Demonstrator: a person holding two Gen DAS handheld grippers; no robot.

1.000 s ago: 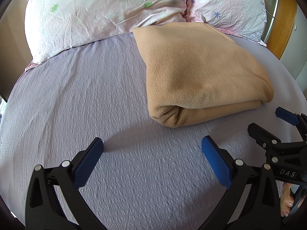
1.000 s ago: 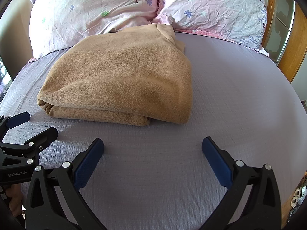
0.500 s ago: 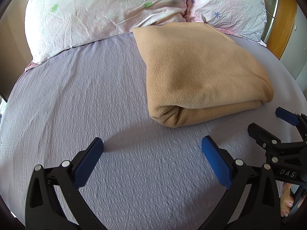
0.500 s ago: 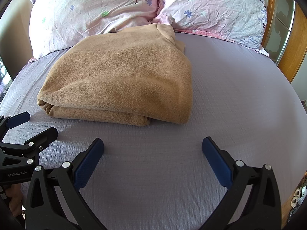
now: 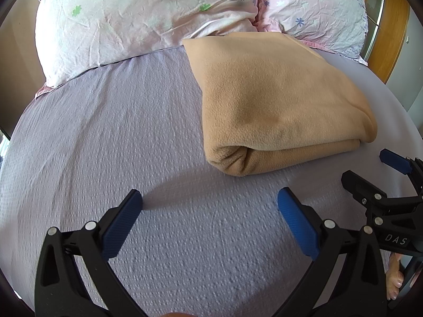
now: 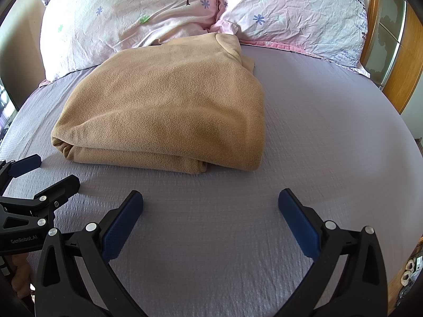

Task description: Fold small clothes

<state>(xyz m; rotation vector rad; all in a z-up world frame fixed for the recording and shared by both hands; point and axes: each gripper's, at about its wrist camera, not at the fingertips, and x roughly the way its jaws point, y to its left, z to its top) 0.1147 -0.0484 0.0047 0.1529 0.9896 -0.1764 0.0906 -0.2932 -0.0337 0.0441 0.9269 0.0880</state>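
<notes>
A tan fleece garment (image 5: 277, 100) lies folded into a thick rectangle on the lilac bed sheet (image 5: 119, 137). It also shows in the right wrist view (image 6: 169, 111), its rolled fold edge facing me. My left gripper (image 5: 210, 208) is open and empty, hovering over bare sheet, short of the garment's near left corner. My right gripper (image 6: 210, 206) is open and empty, just in front of the garment's near edge. Each gripper shows at the edge of the other's view: the right one (image 5: 370, 174) and the left one (image 6: 42, 174).
Two pink floral pillows (image 6: 148, 21) (image 6: 298, 13) lie at the head of the bed behind the garment. A wooden headboard or frame (image 6: 396, 60) stands at the far right. Bare sheet spreads left (image 5: 79, 132) and right (image 6: 330, 132) of the garment.
</notes>
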